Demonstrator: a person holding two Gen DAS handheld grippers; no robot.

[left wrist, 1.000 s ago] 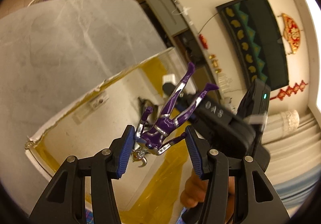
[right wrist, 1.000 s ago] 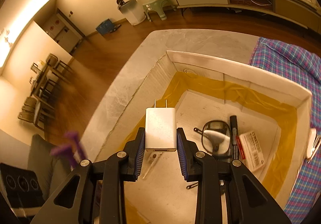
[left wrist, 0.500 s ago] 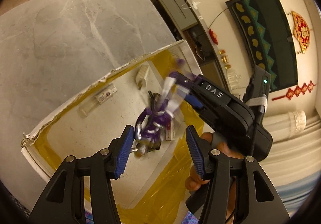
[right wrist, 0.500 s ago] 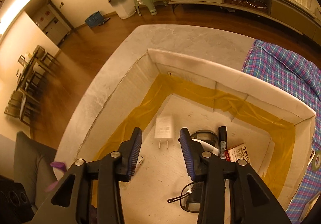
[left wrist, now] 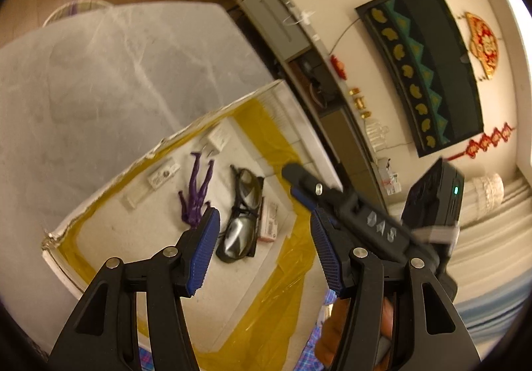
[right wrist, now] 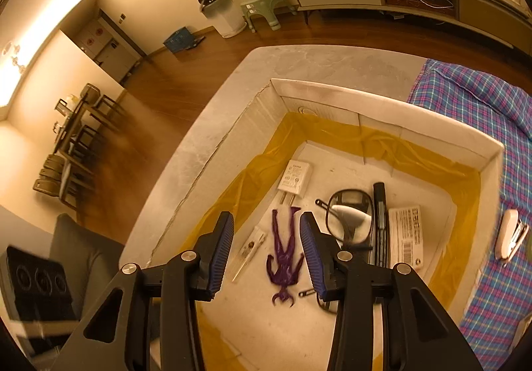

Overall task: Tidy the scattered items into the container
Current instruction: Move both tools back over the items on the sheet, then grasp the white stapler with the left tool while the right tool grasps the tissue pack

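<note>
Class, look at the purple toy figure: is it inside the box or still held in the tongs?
Inside. The purple figure lies flat on the box floor, beside the glasses.

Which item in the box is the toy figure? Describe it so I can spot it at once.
Look inside the white box lined with yellow tape. The purple figure lies flat on its floor, between the white charger and the glasses. It is the only purple, limbed thing there.

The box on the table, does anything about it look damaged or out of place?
Yes. The box has a ragged, torn-looking top edge on its left wall, and yellow tape lines the inside seams, wrinkled in places. One item, a white stapler, lies outside the box on the plaid cloth.
</note>
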